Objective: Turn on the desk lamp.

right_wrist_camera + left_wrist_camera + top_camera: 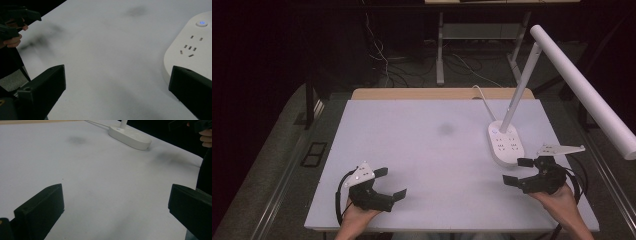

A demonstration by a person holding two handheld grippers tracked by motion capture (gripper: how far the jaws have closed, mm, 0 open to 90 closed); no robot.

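From up high, the left gripper (384,184) and right gripper (518,171) both have jaws spread wide and holding nothing, and the right one sits just beside the white lamp base (506,143), so it should go in slowly. Looking along the left gripper, the lamp base (130,137) is far off. Looking along the right gripper, the lamp base (192,47) nearly touches one jaw.

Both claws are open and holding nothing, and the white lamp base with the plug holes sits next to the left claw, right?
Not quite. The white lamp base sits next to the right claw, not the left claw. The high view shows it just beyond the right claw, and the right gripper view shows it close by its own jaw. The rest is true: both claws are open and hold nothing.
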